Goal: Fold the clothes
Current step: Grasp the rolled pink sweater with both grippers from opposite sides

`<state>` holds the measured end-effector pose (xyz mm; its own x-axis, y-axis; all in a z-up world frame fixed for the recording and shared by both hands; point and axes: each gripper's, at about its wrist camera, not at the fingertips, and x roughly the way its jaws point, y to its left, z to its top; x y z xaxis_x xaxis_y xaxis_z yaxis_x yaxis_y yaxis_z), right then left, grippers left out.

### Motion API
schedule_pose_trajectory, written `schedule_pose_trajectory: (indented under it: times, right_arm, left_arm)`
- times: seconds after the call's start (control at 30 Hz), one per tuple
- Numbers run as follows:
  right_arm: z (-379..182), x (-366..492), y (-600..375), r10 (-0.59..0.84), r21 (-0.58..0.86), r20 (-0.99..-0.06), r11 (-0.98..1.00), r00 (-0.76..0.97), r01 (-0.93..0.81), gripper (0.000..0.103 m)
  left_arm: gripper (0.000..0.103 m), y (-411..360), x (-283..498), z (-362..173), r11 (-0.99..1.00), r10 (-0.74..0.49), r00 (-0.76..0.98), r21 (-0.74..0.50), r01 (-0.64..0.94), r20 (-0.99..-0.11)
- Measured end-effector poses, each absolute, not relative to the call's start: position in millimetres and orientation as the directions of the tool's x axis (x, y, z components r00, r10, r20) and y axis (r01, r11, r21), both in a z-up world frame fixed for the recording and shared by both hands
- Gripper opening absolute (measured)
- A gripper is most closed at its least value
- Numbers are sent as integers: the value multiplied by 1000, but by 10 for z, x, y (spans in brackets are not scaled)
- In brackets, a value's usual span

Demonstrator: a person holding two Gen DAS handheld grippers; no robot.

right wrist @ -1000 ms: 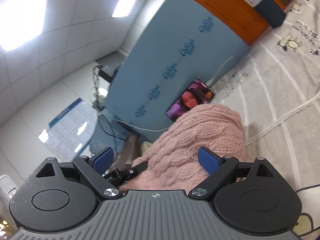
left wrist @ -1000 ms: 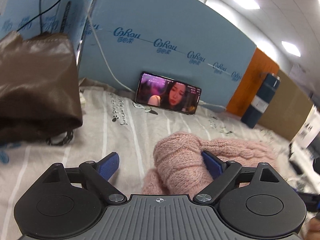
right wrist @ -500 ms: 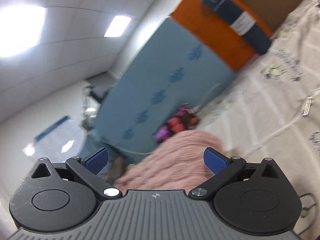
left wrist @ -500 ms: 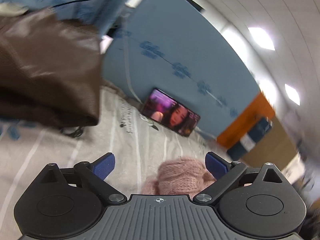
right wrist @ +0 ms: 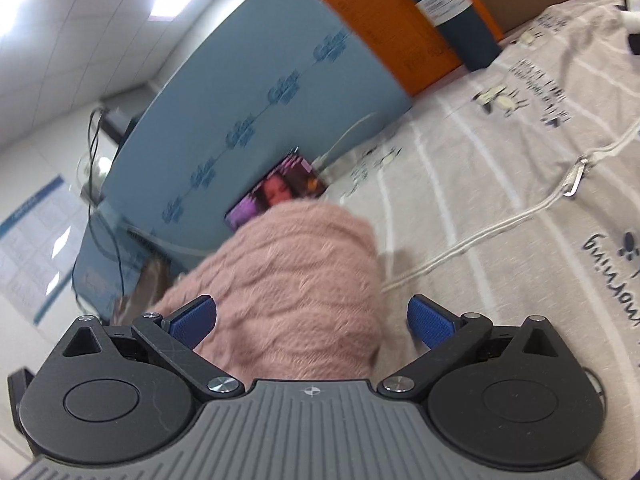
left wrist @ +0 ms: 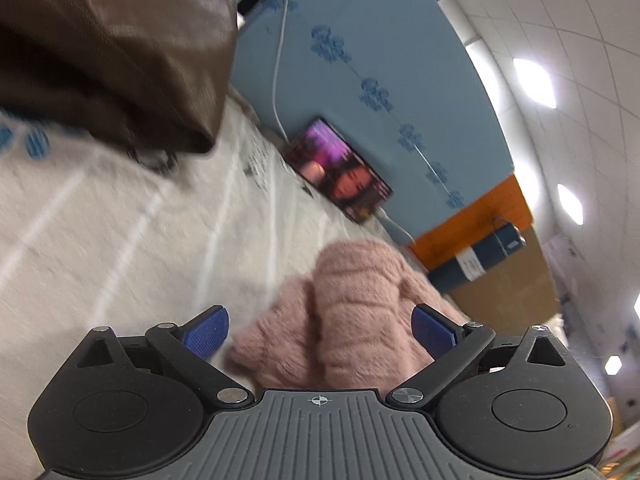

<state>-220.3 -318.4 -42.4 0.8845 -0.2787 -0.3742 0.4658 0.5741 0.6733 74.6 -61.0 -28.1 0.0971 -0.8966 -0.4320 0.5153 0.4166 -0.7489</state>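
Observation:
A pink knitted sweater (left wrist: 356,300) lies bunched on the pale striped sheet (left wrist: 120,240). In the left wrist view my left gripper (left wrist: 320,332) stands open wide, with the bunch between its blue pads (left wrist: 206,334) and neither pad pressing on it. In the right wrist view the same sweater (right wrist: 288,272) fills the gap of my right gripper (right wrist: 310,322), which is also open wide. Its left pad (right wrist: 192,322) sits at the wool's edge. The right pad is well apart from the wool, over bare sheet.
A lit phone (left wrist: 340,172) leans on a blue foam board (left wrist: 360,40) at the back. A brown leather bag (left wrist: 112,48) sits at the far left. An orange panel (right wrist: 400,28) and a dark blue roll (left wrist: 476,260) stand at the right. A white zipper cord (right wrist: 520,216) crosses the sheet.
Both grippers' jaws have spread wider and their pads have come off the sweater. The left wrist view has rolled, so the scene now tilts. The right wrist view has swung a little.

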Motion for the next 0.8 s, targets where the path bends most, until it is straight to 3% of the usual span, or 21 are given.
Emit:
schedule_pose_trajectory:
  times: [0.4,0.6,0.67,0.77,0.8]
  right_arm:
    - [-397,-2035,-3049,-191,606,-413,672,890,426,103]
    - [-401,-2035,-3044,-190,611,-411,669,892,424,103]
    - [-396,-2024,-3032,-195,602,-415,674,889,429,103]
    - [-388,-2012,-3019,-202,588,-421,681,884,436,101]
    - [-387,-2012,-3016,-205,585,-422,682,883,438,100]
  left_arm:
    - [100,-1013,537,-241,305,-902,-67,-740,599,-426]
    - [99,-1055,473,-218,420,-871,140,-567,708,-470]
    - [98,-1024,505,-259,432,-872,168,-561,706,-460]
    - [91,-992,469,-242,404,-891,170,-562,721,-422]
    - [83,-987,439,-239,395,-894,171,-549,737,-415]
